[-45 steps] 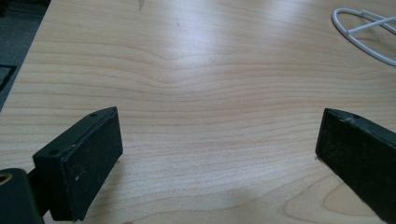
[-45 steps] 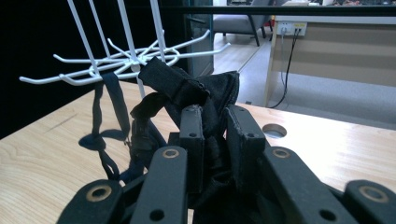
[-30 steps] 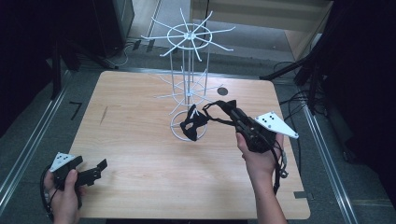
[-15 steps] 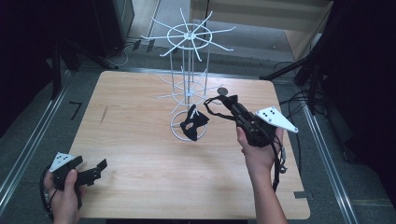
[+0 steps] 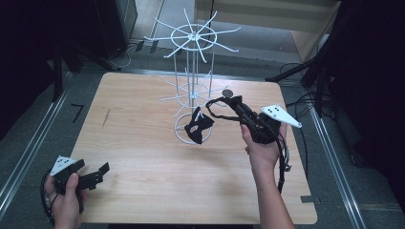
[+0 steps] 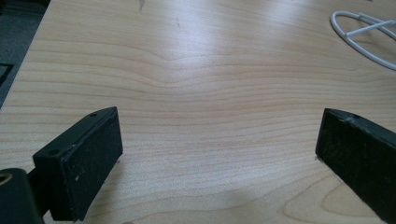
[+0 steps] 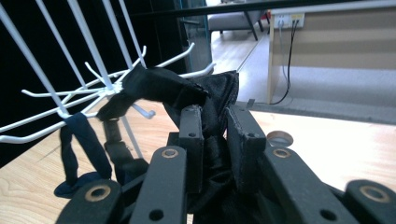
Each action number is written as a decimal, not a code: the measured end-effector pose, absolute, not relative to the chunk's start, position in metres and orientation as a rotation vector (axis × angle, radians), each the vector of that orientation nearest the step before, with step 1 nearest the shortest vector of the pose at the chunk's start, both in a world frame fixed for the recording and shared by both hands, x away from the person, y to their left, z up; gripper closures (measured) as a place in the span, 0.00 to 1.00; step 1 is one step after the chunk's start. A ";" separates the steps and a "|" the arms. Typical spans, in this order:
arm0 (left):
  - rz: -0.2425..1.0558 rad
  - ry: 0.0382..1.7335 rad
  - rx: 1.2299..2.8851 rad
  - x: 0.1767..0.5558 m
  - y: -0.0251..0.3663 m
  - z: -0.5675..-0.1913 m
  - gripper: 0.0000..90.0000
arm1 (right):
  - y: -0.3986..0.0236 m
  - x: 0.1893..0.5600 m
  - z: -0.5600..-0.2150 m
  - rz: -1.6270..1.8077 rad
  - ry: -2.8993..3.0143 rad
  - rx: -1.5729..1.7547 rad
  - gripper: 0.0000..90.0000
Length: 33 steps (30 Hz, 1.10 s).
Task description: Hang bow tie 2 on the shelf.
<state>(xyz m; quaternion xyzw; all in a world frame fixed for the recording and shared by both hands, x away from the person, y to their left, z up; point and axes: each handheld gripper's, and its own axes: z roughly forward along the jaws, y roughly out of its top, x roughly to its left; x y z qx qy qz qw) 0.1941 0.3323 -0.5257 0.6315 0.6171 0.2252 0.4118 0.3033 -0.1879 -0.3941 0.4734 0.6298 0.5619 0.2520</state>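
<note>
Dark room all around, with grey floor, metal rails (image 5: 28, 157) along both sides and a pale wooden cabinet (image 5: 267, 16) at the back. Light wood-grain desk (image 5: 143, 157) in the middle, rounded corners, mostly bare. White wire rack (image 5: 193, 86) standing upright toward the far centre of the desk, spokes fanning out at two levels above a ring base. Right tongs (image 5: 236, 102) raised beside the rack, pinched tight on black fabric. Black bow tie (image 5: 198, 126) with its strap draped from those tongs down across the rack's ring base. Left tongs (image 5: 98, 172) low at the near left corner, spread wide, gripping nothing. Small round disc (image 5: 228, 92) flat on the desk behind the right tongs.
</note>
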 end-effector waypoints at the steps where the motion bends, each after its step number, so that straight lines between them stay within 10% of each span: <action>1: 0.565 1.554 1.586 0.194 0.332 -0.526 0.01 | -0.188 0.305 -0.395 1.530 1.715 1.297 0.86; 33: 0.562 1.552 1.587 0.194 0.333 -0.526 0.01 | -0.152 0.336 -0.432 1.517 1.808 1.387 0.86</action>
